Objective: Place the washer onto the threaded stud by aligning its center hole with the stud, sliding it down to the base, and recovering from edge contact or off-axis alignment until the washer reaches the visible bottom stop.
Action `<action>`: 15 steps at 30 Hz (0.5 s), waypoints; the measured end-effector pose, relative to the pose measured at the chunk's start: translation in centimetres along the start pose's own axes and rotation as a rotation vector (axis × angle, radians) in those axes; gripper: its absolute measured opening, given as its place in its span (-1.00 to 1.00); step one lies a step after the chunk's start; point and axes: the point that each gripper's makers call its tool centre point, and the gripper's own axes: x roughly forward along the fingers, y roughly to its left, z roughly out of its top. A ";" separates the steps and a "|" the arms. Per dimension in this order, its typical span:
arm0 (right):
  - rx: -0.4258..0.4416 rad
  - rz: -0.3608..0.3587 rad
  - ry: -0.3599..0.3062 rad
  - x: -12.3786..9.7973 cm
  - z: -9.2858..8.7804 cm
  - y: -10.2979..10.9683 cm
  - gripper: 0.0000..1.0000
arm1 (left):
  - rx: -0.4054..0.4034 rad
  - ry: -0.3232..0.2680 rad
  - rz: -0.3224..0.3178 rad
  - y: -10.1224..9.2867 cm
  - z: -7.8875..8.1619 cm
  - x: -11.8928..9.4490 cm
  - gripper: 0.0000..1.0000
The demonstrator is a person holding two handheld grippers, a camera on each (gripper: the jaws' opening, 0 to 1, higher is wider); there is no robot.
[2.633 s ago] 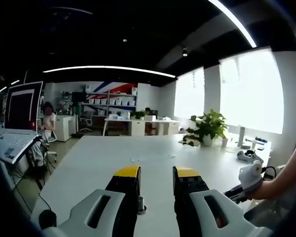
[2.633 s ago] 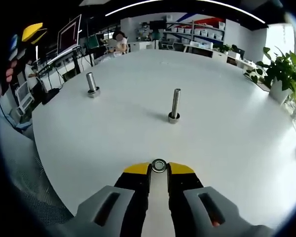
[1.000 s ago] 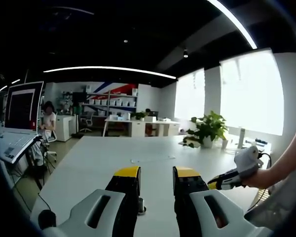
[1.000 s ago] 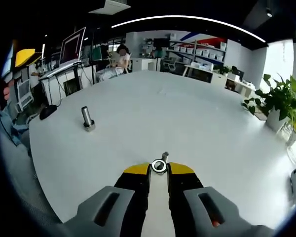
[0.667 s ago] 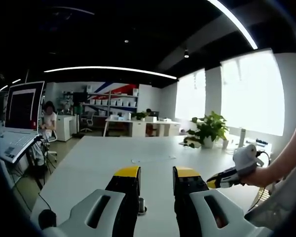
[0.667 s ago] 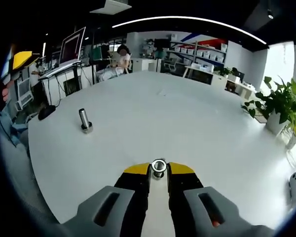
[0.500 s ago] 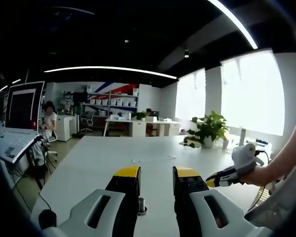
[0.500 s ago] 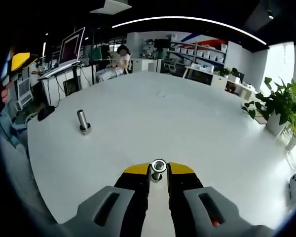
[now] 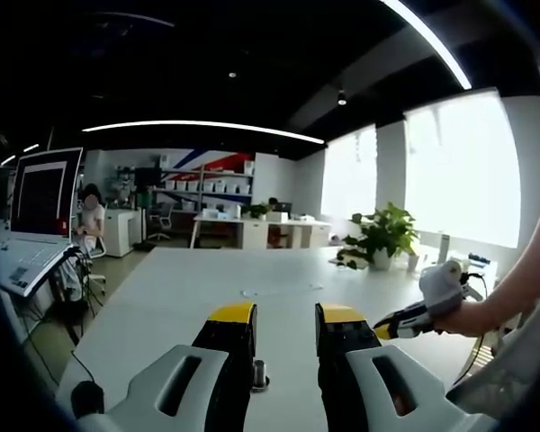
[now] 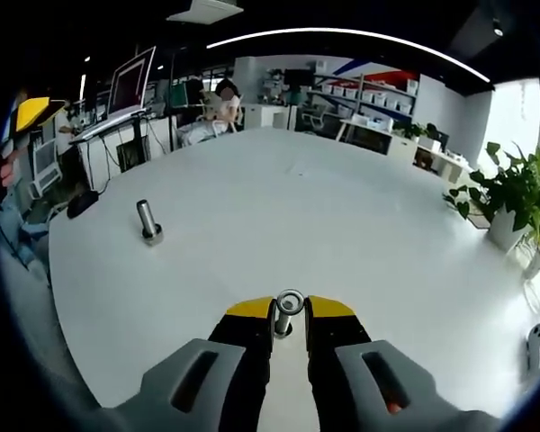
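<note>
White tabletop (image 10: 360, 216) spreads broad and bare ahead of the right gripper (image 10: 289, 310), with open room on every side of it; its near edge curves away at the left. Two studs stand on it: one threaded stud (image 10: 283, 322) directly between the right gripper's yellow-tipped fingers (image 10: 249, 309), and a second stud (image 10: 147, 220) well apart to the left. One washer (image 10: 290, 299) is pinched between those fingers, sitting at the top of the near stud.

From the left gripper view, the left gripper (image 9: 285, 315) hovers with fingers apart, holding nothing, a stud (image 9: 259, 374) low between them. Beyond lie an office room, a potted plant (image 9: 381, 236) and a monitor (image 9: 41, 192).
</note>
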 end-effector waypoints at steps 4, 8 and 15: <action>-0.010 0.003 0.010 0.2 -0.2 0.1 -0.69 | 0.001 0.000 0.002 0.1 0.0 0.0 -0.52; -0.004 0.002 0.018 0.4 -0.3 0.0 -0.69 | -0.001 0.000 0.003 0.1 0.0 0.0 -0.52; -0.004 0.006 0.026 0.6 -0.7 0.1 -0.69 | -0.004 0.003 0.005 0.2 -0.1 0.0 -0.52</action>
